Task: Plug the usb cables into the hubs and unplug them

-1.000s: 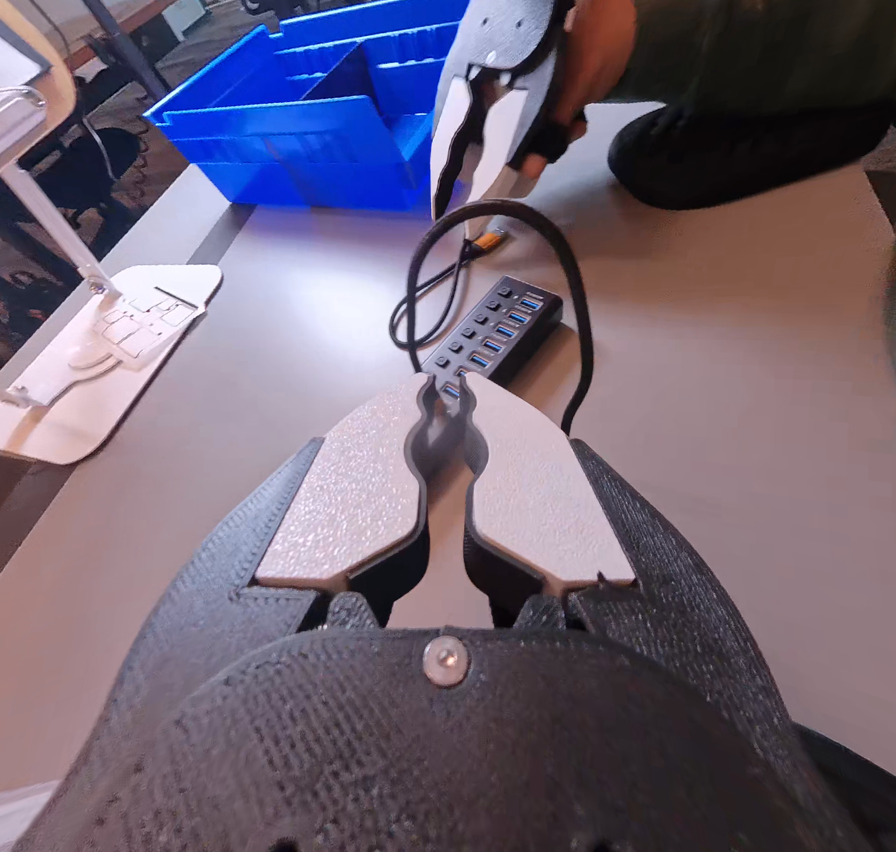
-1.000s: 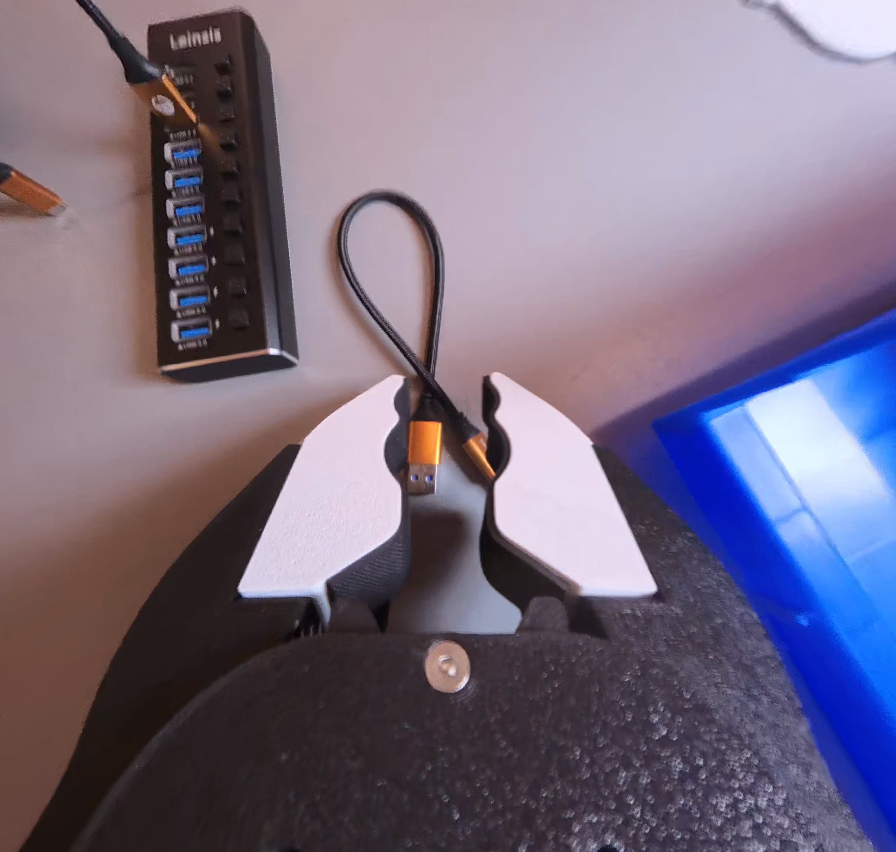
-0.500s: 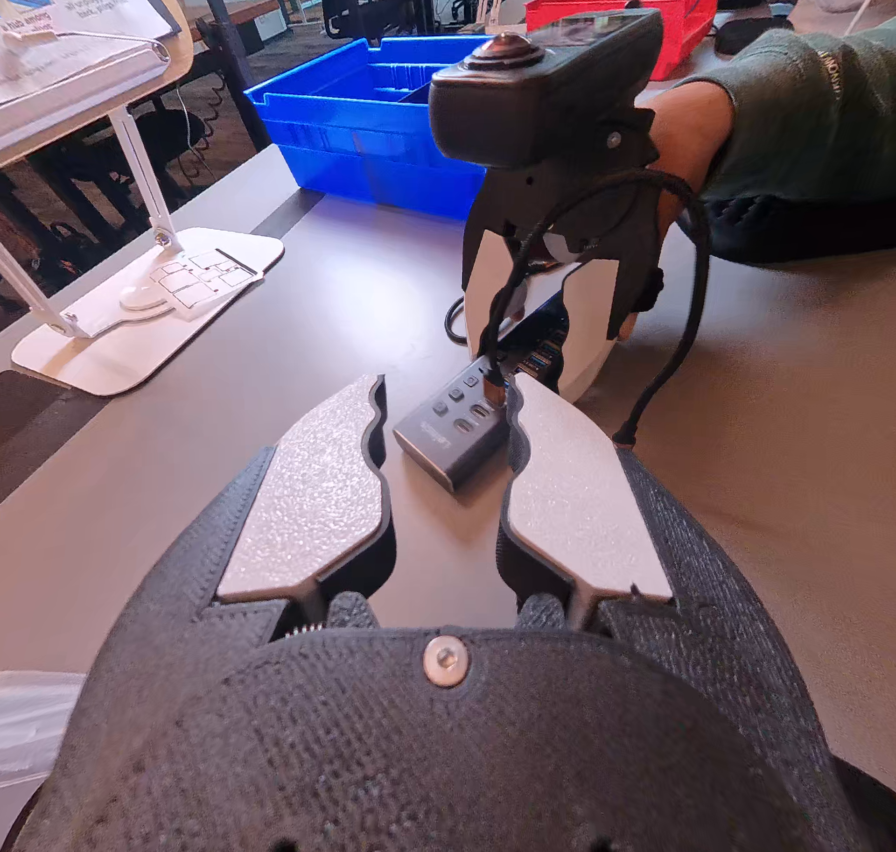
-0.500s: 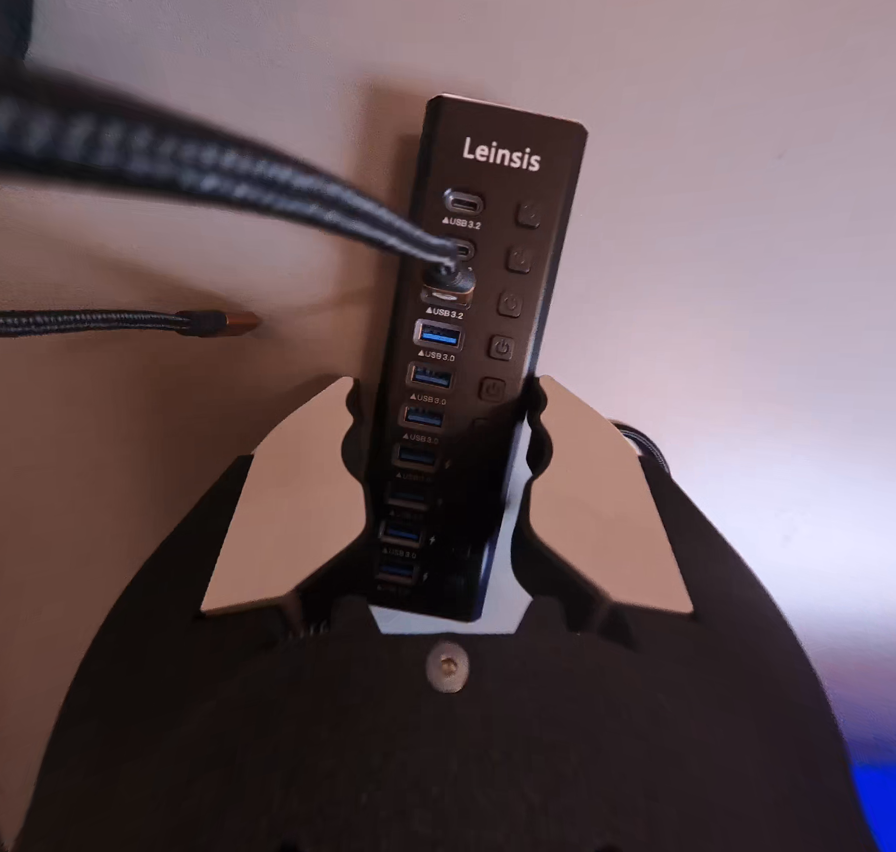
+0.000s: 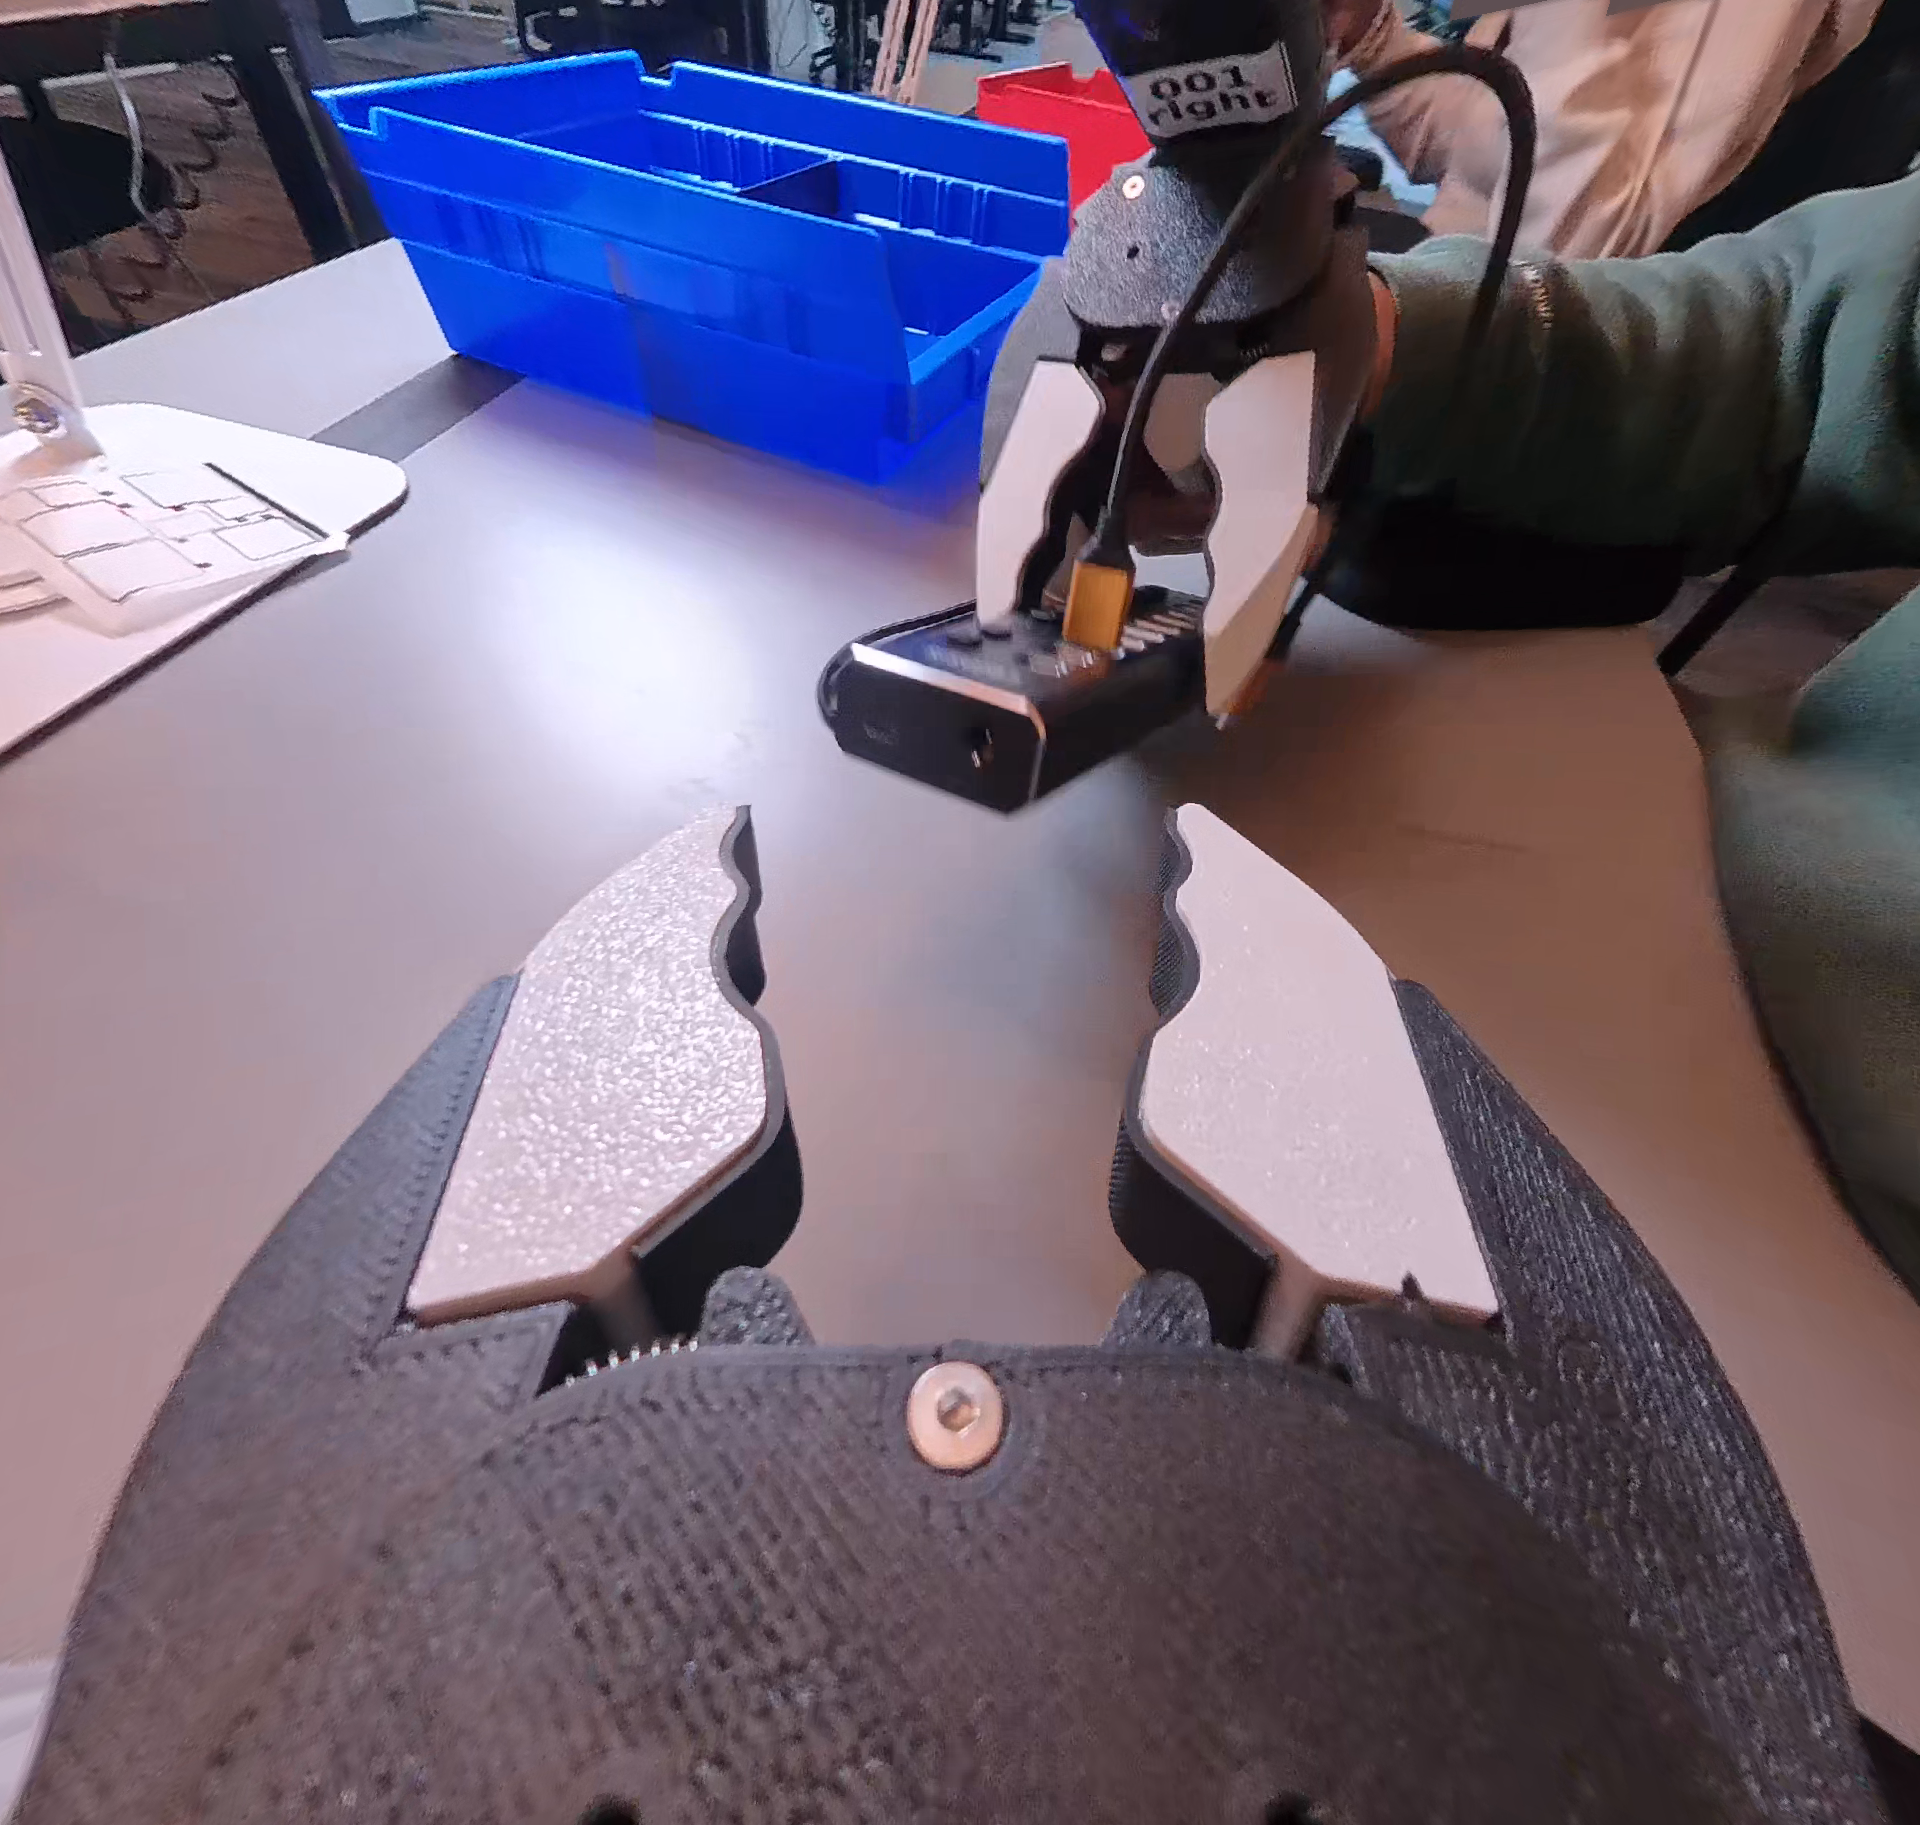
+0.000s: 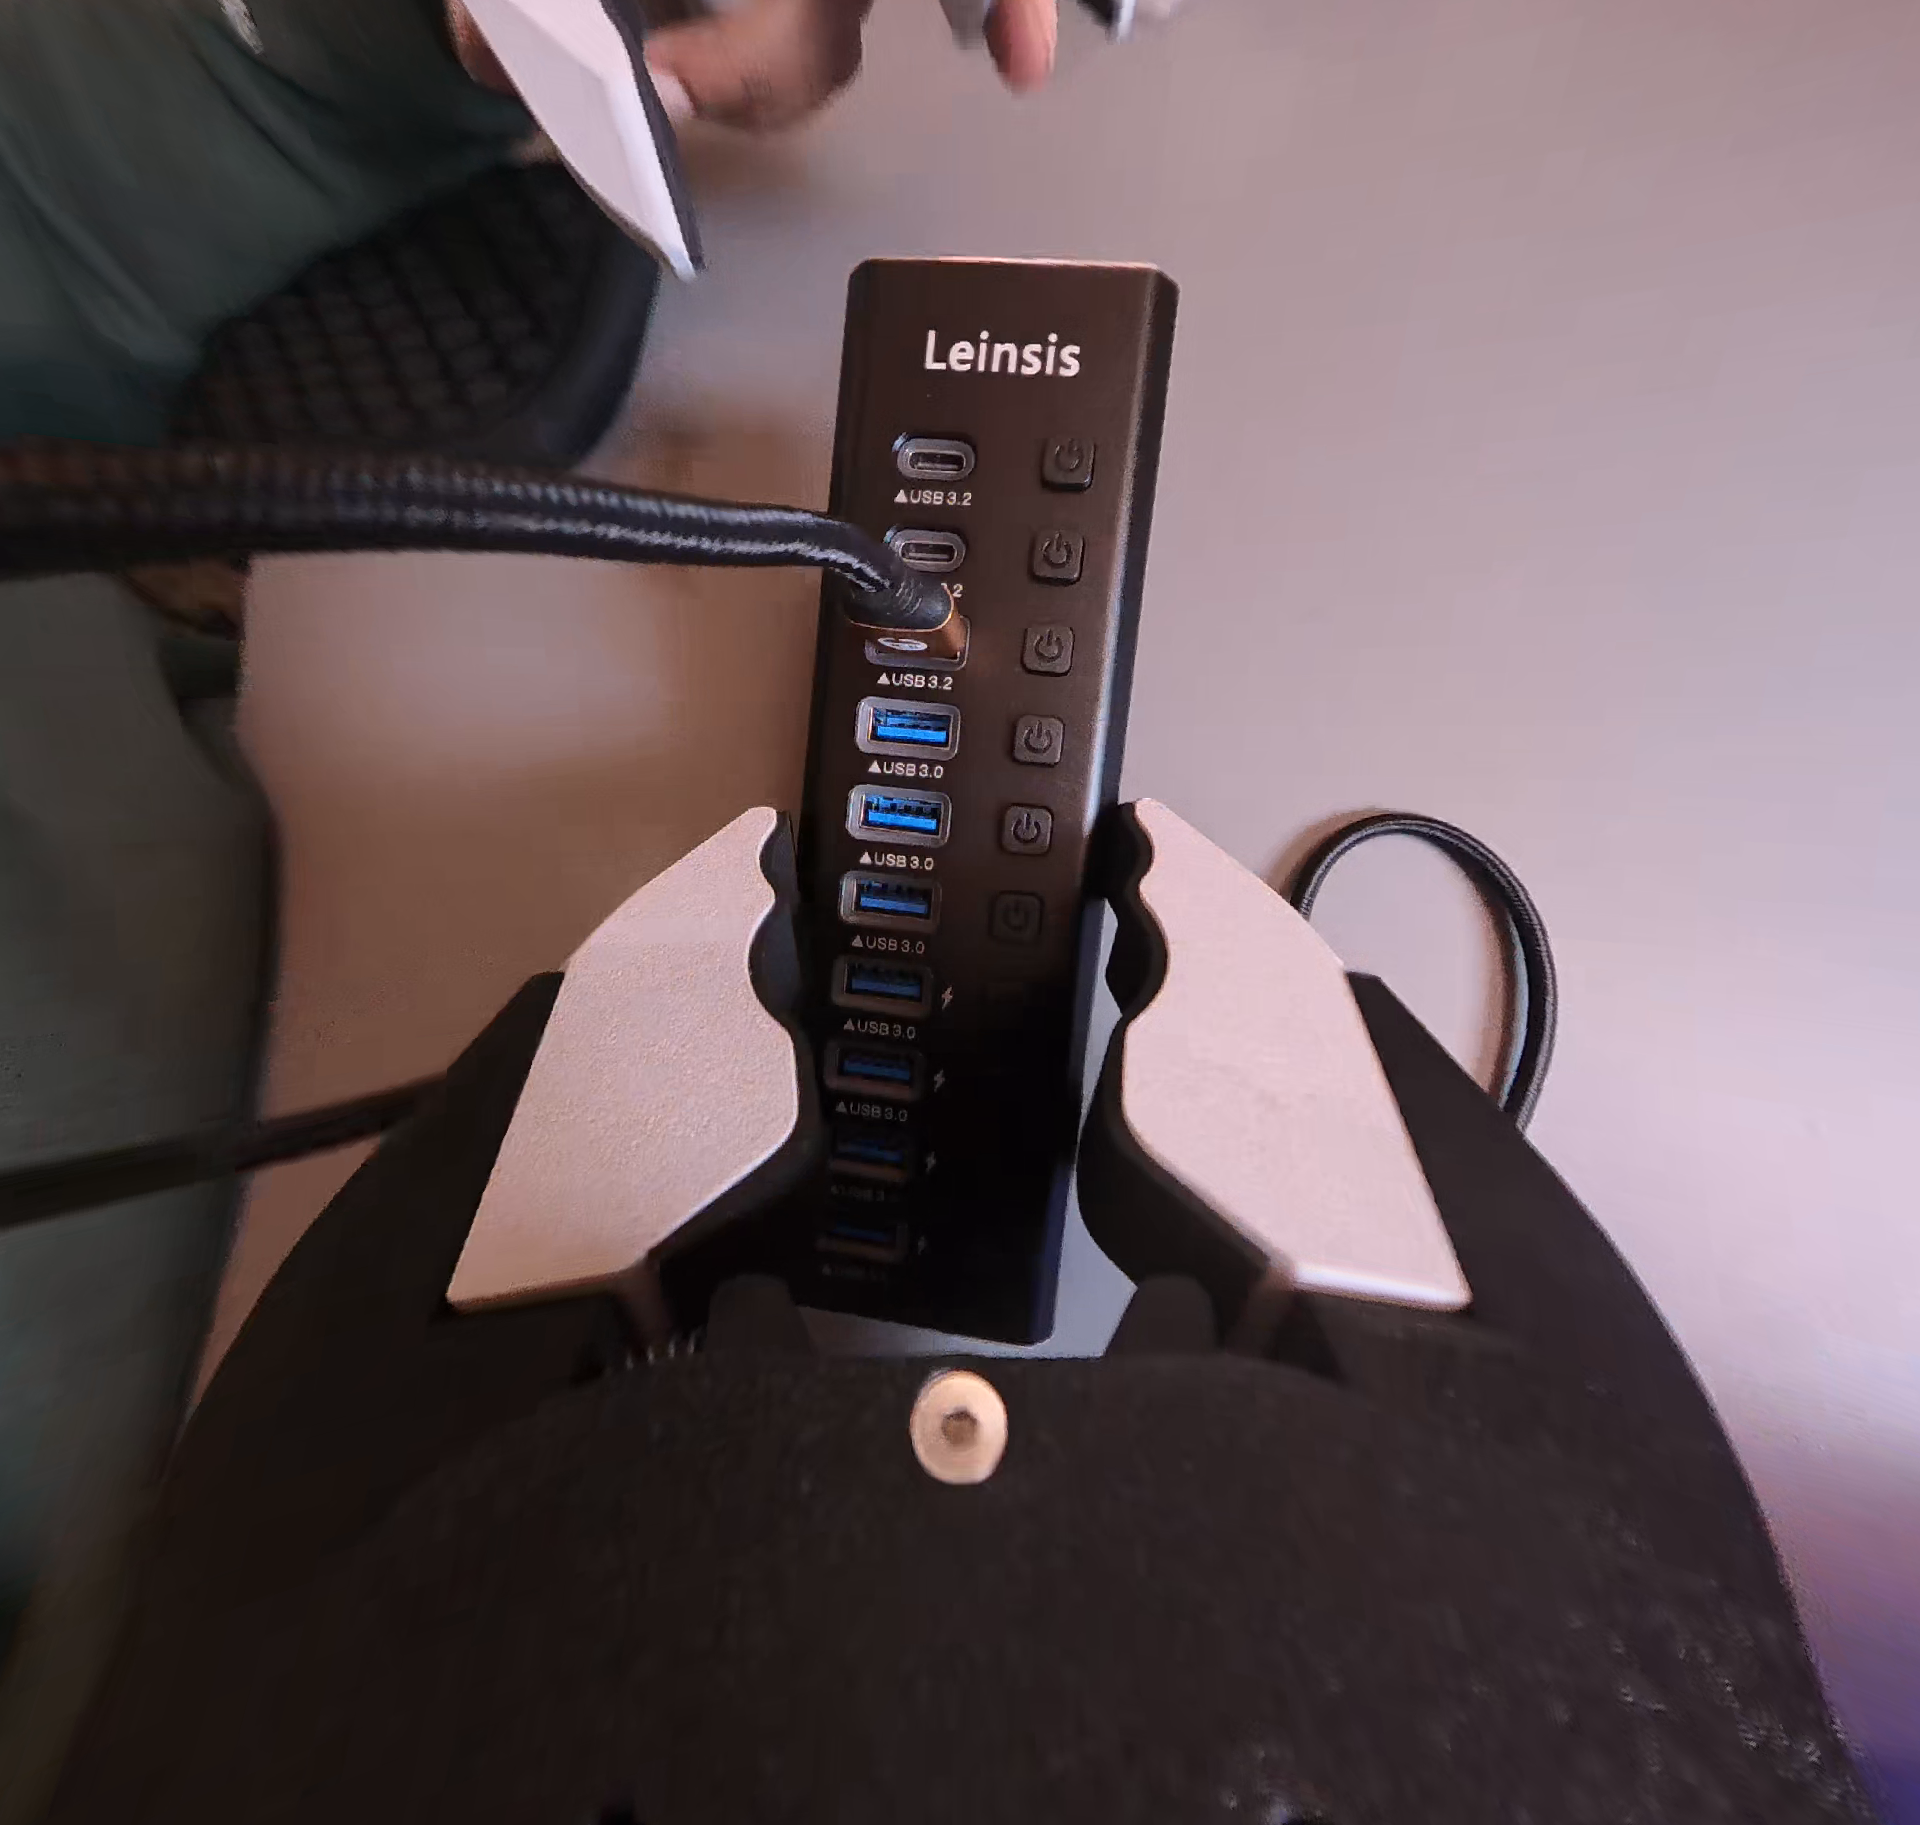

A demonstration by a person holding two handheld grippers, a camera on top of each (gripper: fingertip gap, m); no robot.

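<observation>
the hub (image 6: 997,695) lay flat on the grey table (image 5: 520,736), gripped across its sides by the right gripper (image 6: 940,840). one braided cable (image 6: 416,518) was seated in a port near the hub's far end, its orange plug (image 5: 1096,601) standing upright. the left gripper (image 5: 956,840) hovered just short of the hub, jaws spread wide and holding nothing. the step in hand appeared to be unplugging. to do it well: keep the hub pinned, close the left gripper on the plug body rather than the cord, and pull straight along the plug's axis, without rocking.
</observation>
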